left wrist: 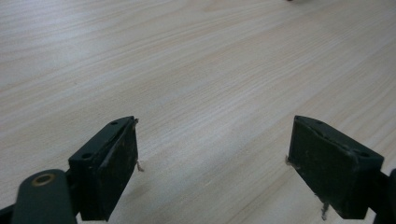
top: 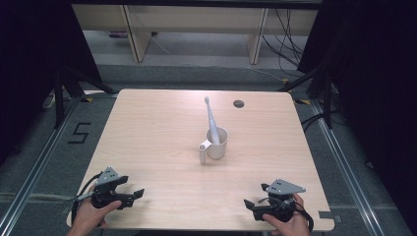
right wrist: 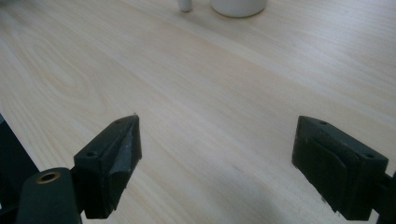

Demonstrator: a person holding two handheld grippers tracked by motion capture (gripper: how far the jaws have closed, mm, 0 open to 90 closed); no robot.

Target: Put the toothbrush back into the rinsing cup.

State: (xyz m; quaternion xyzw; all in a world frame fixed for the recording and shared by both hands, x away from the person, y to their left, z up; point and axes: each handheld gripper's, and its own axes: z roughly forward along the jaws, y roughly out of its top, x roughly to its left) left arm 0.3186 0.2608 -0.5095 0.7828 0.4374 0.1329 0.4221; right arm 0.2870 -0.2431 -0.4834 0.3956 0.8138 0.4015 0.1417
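High view takes in the whole light wooden table (top: pixel 162 123): a white cup (top: pixel 217 143) stands near its middle, with a white electric toothbrush (top: pixel 212 123) leaning inside it, brush head up and tilted toward the far edge. Just beside the cup, on its left, a small white cap-like piece (top: pixel 202 153) stands upright on the wood. A dark round grommet (top: pixel 238 103) sits near the far edge. The left gripper (top: pixel 129 194) and the right gripper (top: pixel 253 205) rest at the near corners, each in a hand, well apart from the cup and from each other.

The left gripper view looks along its own spread jaws at bare wood grain — nothing lies between them. The right gripper view likewise has its jaws wide apart and empty, and at its top edge it catches the base of the cup (right wrist: pixel 239 6) and the foot of the small white piece (right wrist: pixel 185 5).

On the grey floor left of the table, black tape marks (top: pixel 78 132) form a "5" — the one readable sign.
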